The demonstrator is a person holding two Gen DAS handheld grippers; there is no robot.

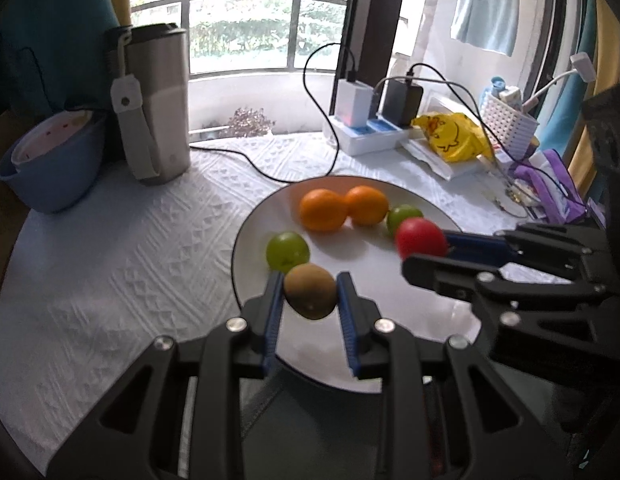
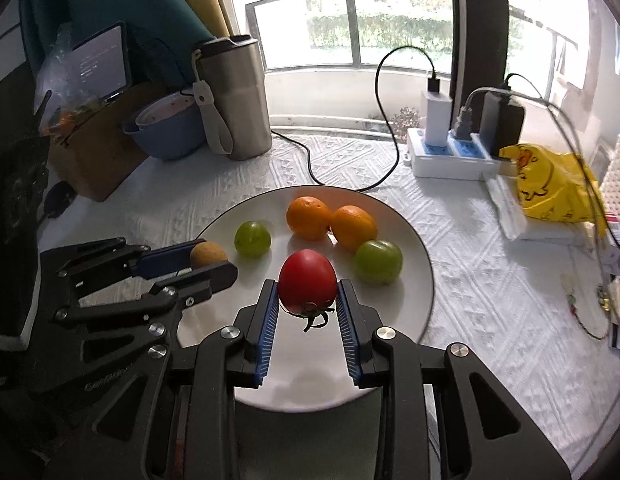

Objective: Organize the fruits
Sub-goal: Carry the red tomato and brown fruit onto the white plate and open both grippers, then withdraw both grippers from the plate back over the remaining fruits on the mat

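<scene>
A white plate lies on the white cloth and carries two oranges and two green fruits. My left gripper is shut on a brown kiwi over the plate's near left part. That gripper and its kiwi also show at the left of the right wrist view. My right gripper is shut on a red tomato above the plate's near side. The tomato and the right gripper appear at the right of the left wrist view.
A steel tumbler and a blue bowl stand at the back left. A black cable runs to a power strip with chargers. A yellow bag, a white basket and purple packets crowd the right.
</scene>
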